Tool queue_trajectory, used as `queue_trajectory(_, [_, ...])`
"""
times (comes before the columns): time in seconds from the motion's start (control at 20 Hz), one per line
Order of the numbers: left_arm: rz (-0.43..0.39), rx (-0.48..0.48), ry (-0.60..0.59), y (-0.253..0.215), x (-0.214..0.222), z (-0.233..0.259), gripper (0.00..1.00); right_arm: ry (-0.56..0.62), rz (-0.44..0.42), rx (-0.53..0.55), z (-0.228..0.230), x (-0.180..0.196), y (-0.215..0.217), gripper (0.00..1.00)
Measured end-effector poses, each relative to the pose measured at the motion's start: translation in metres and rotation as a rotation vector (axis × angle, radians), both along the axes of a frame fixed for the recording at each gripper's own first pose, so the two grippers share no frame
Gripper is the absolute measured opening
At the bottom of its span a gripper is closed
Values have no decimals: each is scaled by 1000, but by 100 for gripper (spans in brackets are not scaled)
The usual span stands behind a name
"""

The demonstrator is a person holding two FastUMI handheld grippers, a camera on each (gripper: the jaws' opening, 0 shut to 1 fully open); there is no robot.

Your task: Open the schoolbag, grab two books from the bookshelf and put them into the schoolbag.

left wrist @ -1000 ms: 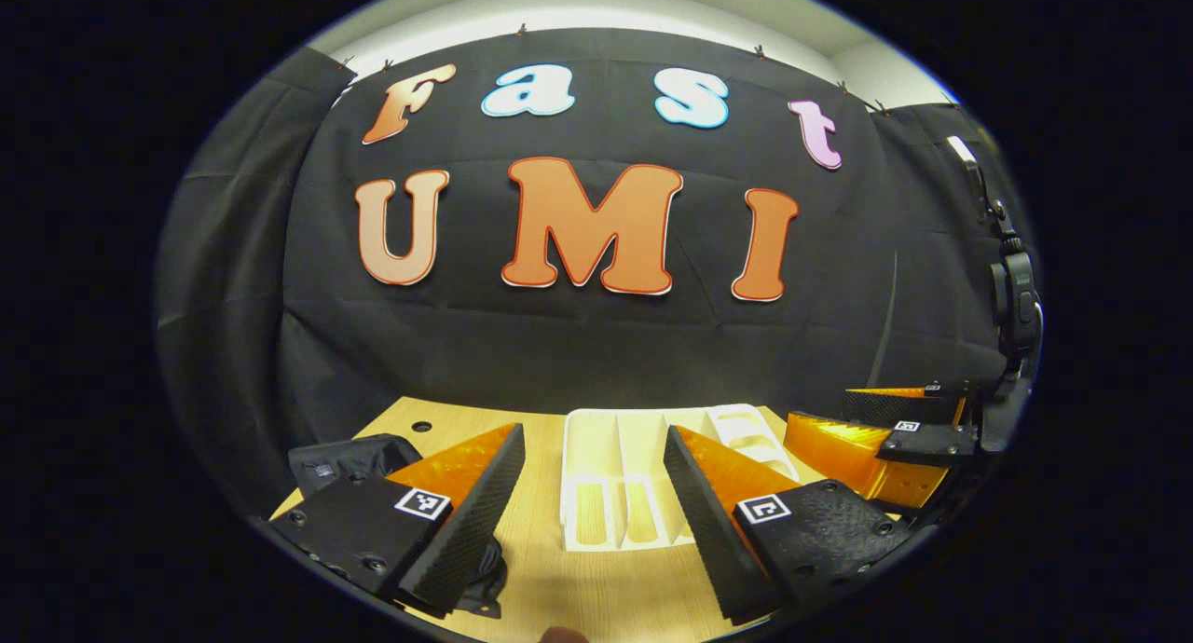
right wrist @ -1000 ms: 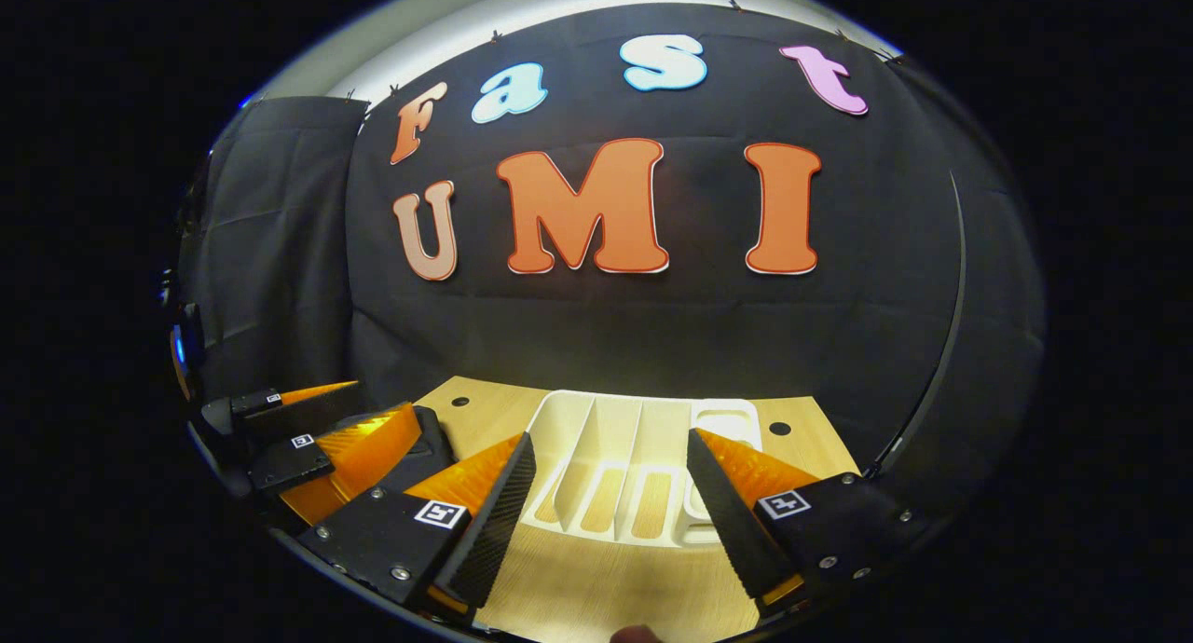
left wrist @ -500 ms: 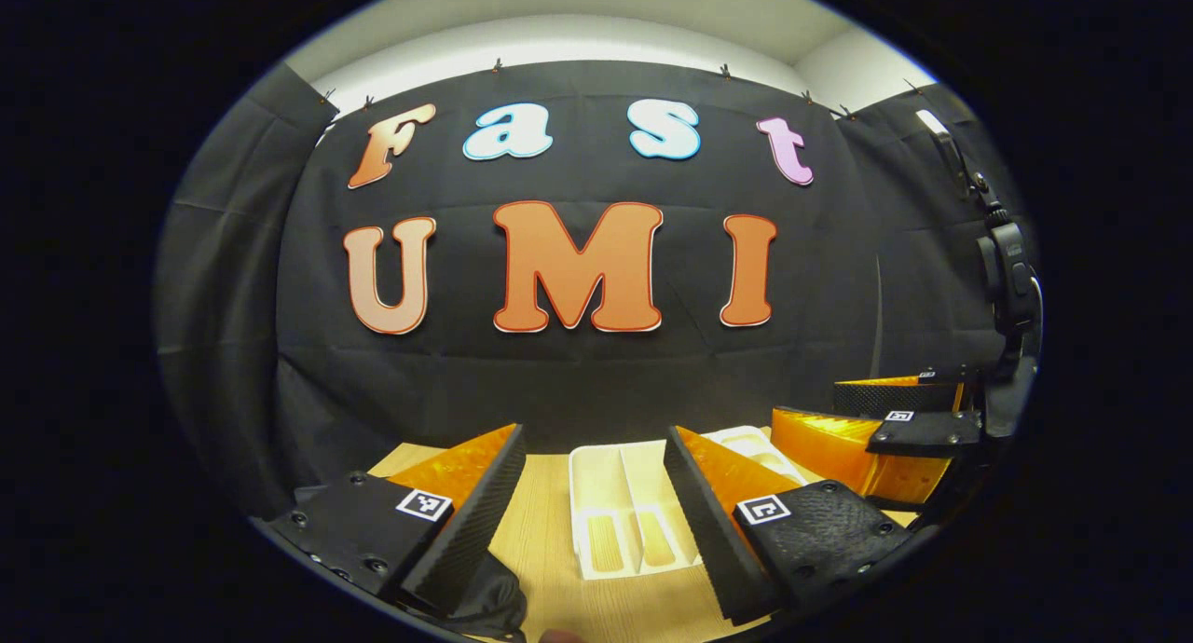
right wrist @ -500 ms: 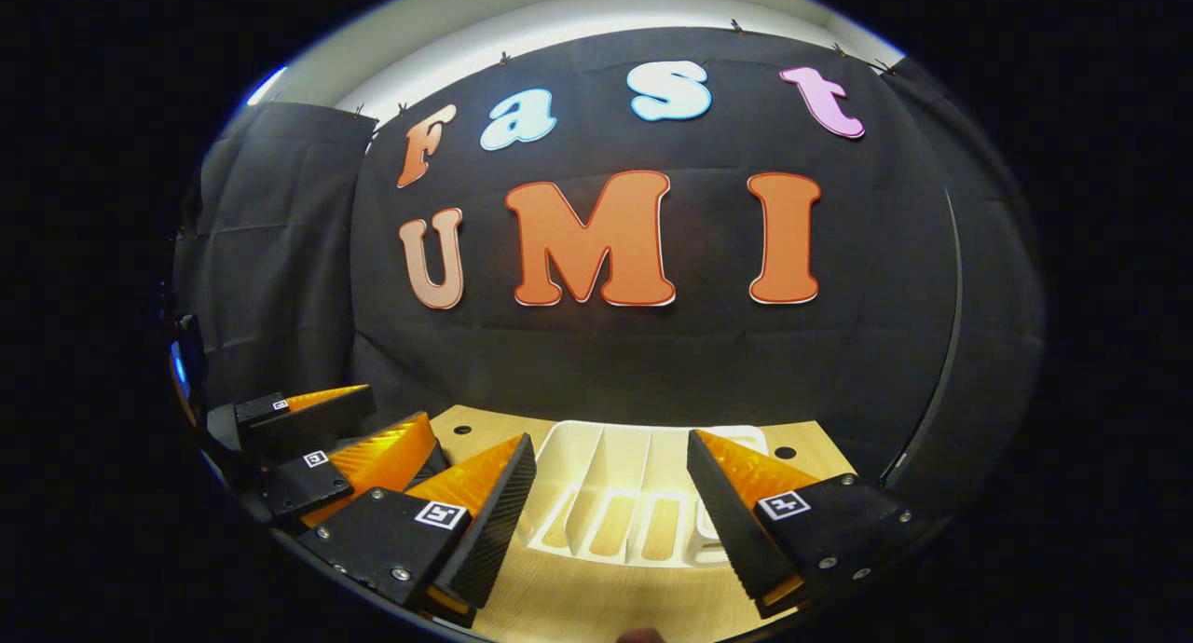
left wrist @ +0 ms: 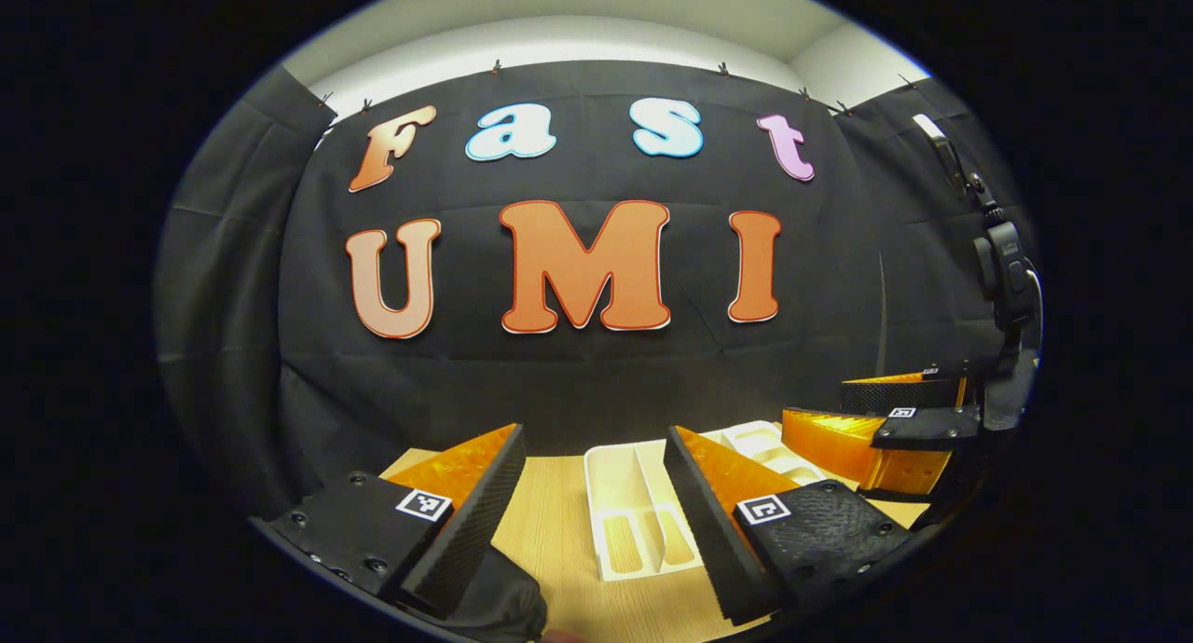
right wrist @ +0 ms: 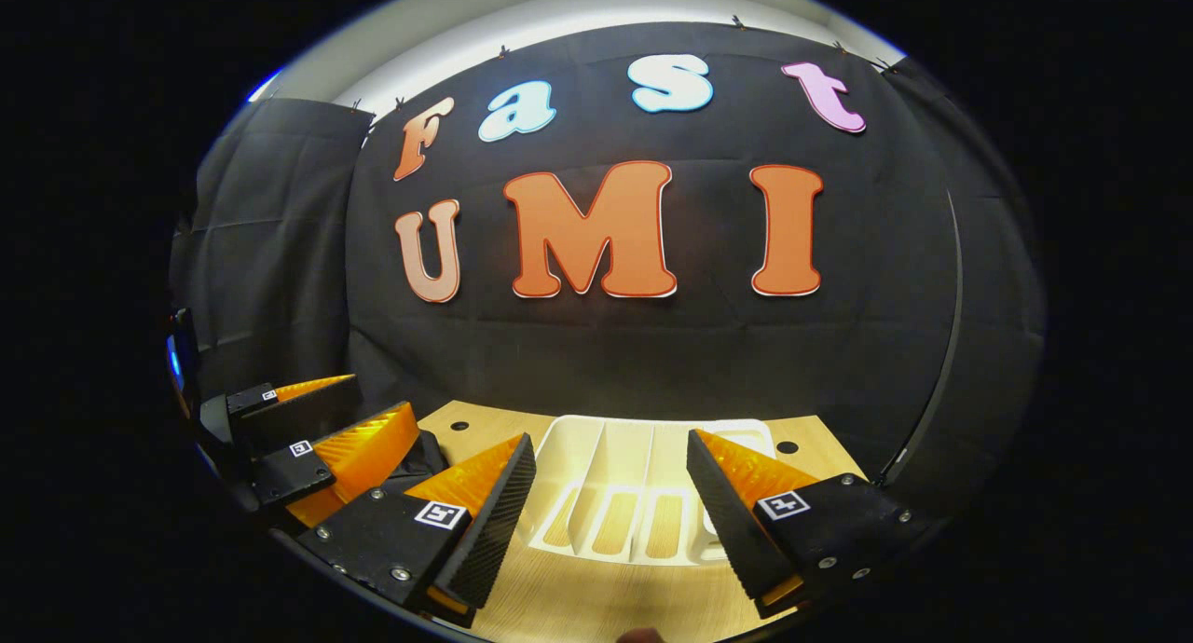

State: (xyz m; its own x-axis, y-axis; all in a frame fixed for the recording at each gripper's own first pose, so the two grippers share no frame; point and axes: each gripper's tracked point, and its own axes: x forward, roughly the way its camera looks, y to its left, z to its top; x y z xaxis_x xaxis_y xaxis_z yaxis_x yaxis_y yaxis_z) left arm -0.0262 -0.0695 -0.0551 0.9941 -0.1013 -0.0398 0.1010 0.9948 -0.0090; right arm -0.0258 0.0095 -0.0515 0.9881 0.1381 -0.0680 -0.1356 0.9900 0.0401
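Opening the schoolbag (left wrist: 494, 601), at seven o'clock, is judged pending; left gripper (left wrist: 594, 517) and right gripper (right wrist: 610, 522) are held wide, empty.

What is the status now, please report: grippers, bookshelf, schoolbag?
Left gripper open, holds nothing. Right gripper open, holds nothing. White bookshelf lies on the table, slots without books. Dark bag under the left finger.

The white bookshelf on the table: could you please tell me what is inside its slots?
The white bookshelf shows bare slots; table wood shows through its floor cutouts. No books visible. The right tongs cover its right end.
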Motion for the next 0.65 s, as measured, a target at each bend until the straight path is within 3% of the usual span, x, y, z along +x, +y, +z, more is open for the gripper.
queue_trajectory(0.2, [-4, -24, -17, 6, -1, 2, 96, -21, -5, -15, 4, 2, 4, 97])
queue_trajectory(0.65, [-6, 23, -65, 20, 1, 4, 95, -42, -37, -30, 8, 2, 10, 97])
